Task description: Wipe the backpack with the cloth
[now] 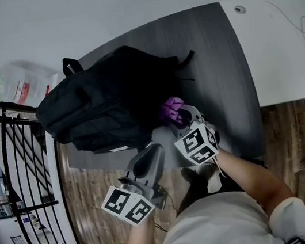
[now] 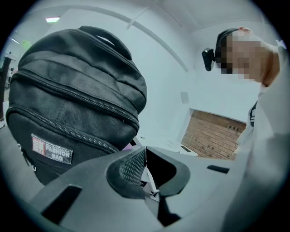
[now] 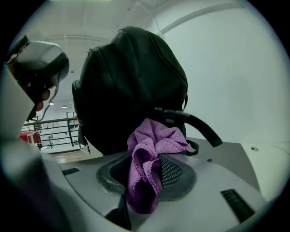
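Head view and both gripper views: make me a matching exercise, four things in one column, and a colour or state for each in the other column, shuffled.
Column one:
1. backpack
2. cloth
3. left gripper
4. right gripper

Column two:
A. purple
B. jaws together, nothing between them
C. black
D. jaws closed on bunched fabric

Pairs: 1-C, 2-A, 3-B, 4-D.

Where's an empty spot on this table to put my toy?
The dark grey tabletop is bare right of the black fabric backpack, up to the white surface. It's crowded at the near edge, where the right gripper holds a purple cloth beside the left gripper.
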### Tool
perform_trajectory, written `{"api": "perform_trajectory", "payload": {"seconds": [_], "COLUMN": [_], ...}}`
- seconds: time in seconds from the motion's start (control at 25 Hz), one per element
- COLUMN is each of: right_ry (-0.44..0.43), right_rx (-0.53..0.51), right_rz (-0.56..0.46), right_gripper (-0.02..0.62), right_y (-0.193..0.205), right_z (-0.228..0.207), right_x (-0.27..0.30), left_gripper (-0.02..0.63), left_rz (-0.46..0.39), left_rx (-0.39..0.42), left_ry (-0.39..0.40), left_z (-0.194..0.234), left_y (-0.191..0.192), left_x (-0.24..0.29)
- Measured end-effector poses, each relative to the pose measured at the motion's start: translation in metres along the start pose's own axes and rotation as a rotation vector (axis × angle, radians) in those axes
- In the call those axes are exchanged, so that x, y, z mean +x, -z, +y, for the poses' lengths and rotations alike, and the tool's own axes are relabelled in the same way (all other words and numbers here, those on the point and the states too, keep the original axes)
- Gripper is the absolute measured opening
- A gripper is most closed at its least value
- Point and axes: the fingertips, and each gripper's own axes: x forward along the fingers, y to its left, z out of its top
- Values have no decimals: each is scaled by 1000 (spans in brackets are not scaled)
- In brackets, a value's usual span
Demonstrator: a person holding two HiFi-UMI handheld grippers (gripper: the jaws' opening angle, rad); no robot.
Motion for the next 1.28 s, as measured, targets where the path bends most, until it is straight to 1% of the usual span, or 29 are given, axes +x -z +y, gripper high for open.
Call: {"api": "perform_trajectory", "payload": {"seconds": [0.12,0.32,0.44,0.52,0.72,0.92,1.0,1.16,1.28], "right_ry": [-19,-33,13,52,130,199,221,245,256], "right_rx": [7,-40,-32,-10,20,70,69,69,63], "right_rz": [53,140,199,214,191,135,117,97,90], "right_gripper": [130,130,130,130,130,130,130,130,130], "right_y": [20,44,60,65,55,34,26,13,4], "right_z": [-7,-19,-33,-45,-65,-70,-71,-67,-70], "right_x": [8,10,2,-9,-43,-86,-103,-132,-144], "left_gripper": [5,5,5,5,5,5,5,5,5], "left_rz": [-5,-15,-18,-26,-49,-56,-65,-83,-103], "left_rx": [-17,-36,-36,-32,-11,15,17,12,8], "left_ry": [-25,-48,-41,-31,14,58,75,86,74], "left_z": [0,-7,-11,-13,-22,-34,-40,-54,-61], "left_y": [6,13,16,17,22,29,33,40,40], "left_x": [2,2,-1,-4,-14,-30,-36,-53,-66]}}
